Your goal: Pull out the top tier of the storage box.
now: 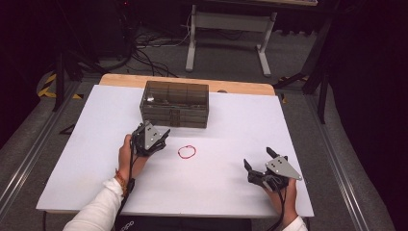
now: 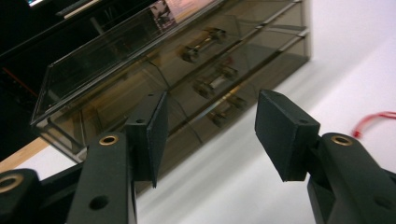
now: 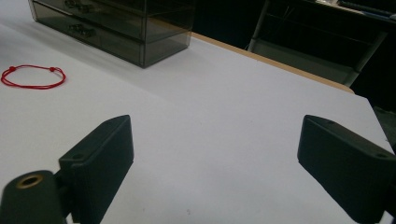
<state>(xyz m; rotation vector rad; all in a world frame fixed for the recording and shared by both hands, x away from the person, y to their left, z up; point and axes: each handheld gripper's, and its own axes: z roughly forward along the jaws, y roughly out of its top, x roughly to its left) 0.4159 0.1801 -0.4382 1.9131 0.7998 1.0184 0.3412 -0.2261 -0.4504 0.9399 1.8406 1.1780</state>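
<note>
My left gripper (image 1: 161, 143) sat just left of centre in the high view, jaws roughly half open with nothing between them, aimed at the drawer box (image 1: 174, 103) up in the middle of the frame. I figured that smoky see-through plastic box was light, stiff and pretty slick, so it'd likely skid if tugged. The best grab looked like one of the little drawer handles (image 2: 212, 84). The red string bracelet (image 1: 186, 151) lay loose at centre. My right gripper (image 1: 262, 163) sat lower right, wide open and empty.

Left tool (image 1: 161, 139) half-open, right tool (image 1: 260, 163) wide
</note>
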